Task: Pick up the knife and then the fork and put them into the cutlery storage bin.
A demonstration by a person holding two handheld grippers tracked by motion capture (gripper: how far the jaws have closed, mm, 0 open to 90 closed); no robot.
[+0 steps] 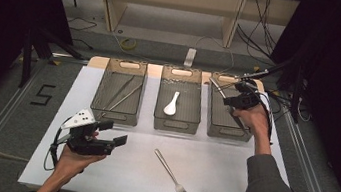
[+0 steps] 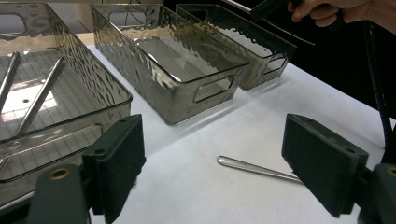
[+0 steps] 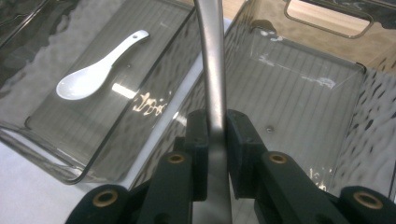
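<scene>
Right tongs (image 3: 215, 135) clamped on metal utensil handle (image 3: 212, 70), held above right bin (image 1: 229, 115), beside middle bin (image 1: 178, 106) containing white ceramic spoon (image 1: 171, 103). Left tongs (image 2: 212, 163) apart, nothing between, low over white counter (image 1: 228, 175). Fork (image 1: 172, 175) lying on counter. Left bin (image 1: 119, 96) holds metal chopsticks (image 1: 123, 94).

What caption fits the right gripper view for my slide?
Right claw shut on a metal utensil handle above the right-hand bin, white spoon lying in the middle bin.
</scene>
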